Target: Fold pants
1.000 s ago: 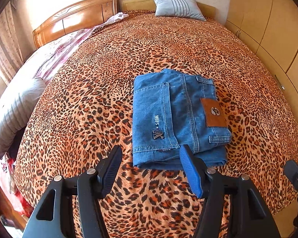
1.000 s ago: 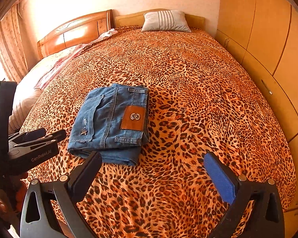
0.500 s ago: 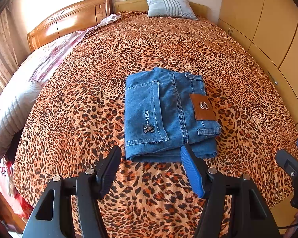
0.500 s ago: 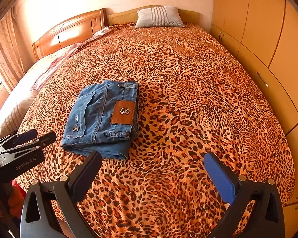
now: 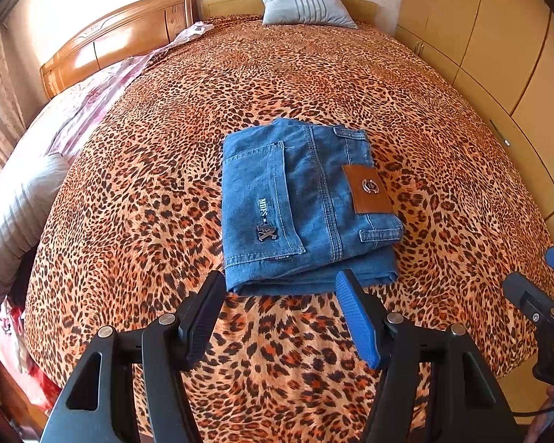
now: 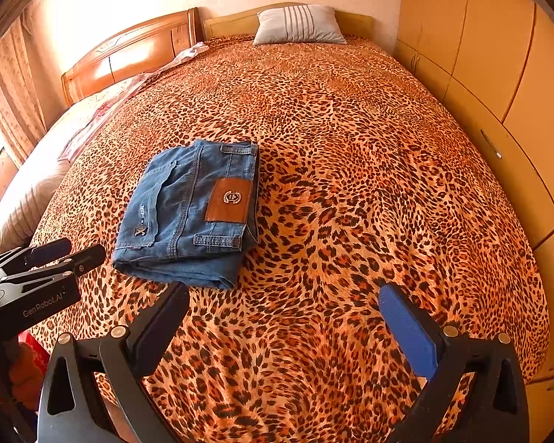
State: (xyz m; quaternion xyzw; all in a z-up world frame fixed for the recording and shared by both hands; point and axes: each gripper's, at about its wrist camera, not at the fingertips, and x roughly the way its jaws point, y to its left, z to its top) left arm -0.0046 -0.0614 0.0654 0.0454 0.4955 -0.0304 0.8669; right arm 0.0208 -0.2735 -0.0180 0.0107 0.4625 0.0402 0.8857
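The blue denim pants (image 5: 306, 206) lie folded into a compact rectangle on the leopard-print bed (image 5: 277, 74), brown leather patch facing up. They also show in the right wrist view (image 6: 192, 214), left of centre. My left gripper (image 5: 280, 310) is open and empty, held above the bed just short of the pants' near edge. My right gripper (image 6: 284, 317) is open and empty, near the bed's front, to the right of the pants. The left gripper shows at the left edge of the right wrist view (image 6: 51, 258).
A grey striped pillow (image 5: 306, 7) lies at the head of the bed by the wooden headboard (image 5: 122, 44). A pink floral quilt (image 5: 88, 99) and a grey pillow (image 5: 22, 206) lie along the left side. Wardrobe doors (image 6: 498, 55) line the right.
Both grippers have drawn back and up from the folded pants, so the pants look smaller and farther. The pants have not moved. Both grippers stay open.
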